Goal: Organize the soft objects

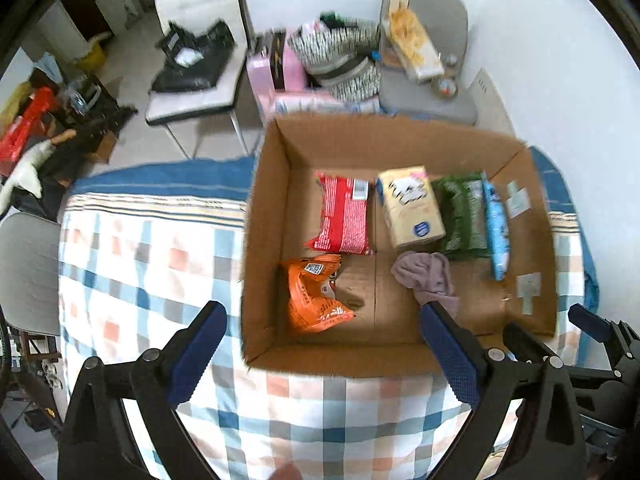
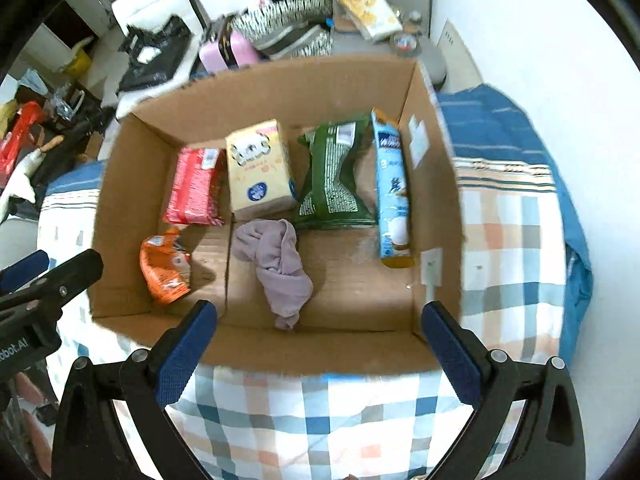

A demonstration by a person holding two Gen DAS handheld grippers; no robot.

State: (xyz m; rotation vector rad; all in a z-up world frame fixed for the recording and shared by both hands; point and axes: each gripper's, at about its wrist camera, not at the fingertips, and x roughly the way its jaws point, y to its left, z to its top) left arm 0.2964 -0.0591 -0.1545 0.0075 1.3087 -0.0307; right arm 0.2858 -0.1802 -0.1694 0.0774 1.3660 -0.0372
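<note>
An open cardboard box (image 1: 276,184) (image 2: 132,168) sits on a checked cloth. Inside lie a red packet (image 1: 346,216) (image 2: 196,188), a yellow tissue pack (image 1: 410,206) (image 2: 260,168), a green packet (image 1: 464,216) (image 2: 336,176), a light blue packet (image 1: 496,228) (image 2: 394,192), an orange packet (image 1: 316,296) (image 2: 164,268) and a crumpled mauve cloth (image 1: 428,276) (image 2: 280,268). My left gripper (image 1: 324,354) is open and empty above the box's near edge. My right gripper (image 2: 320,346) is open and empty above the near edge, to the right of the left one; it also shows in the left wrist view (image 1: 560,328).
The checked cloth (image 1: 152,264) (image 2: 512,240) covers the table around the box. Behind the table stand a white chair (image 1: 196,60) with a black bag, pink boxes (image 1: 276,68), a striped bag (image 1: 340,56) and a grey chair (image 1: 428,60) with a snack box.
</note>
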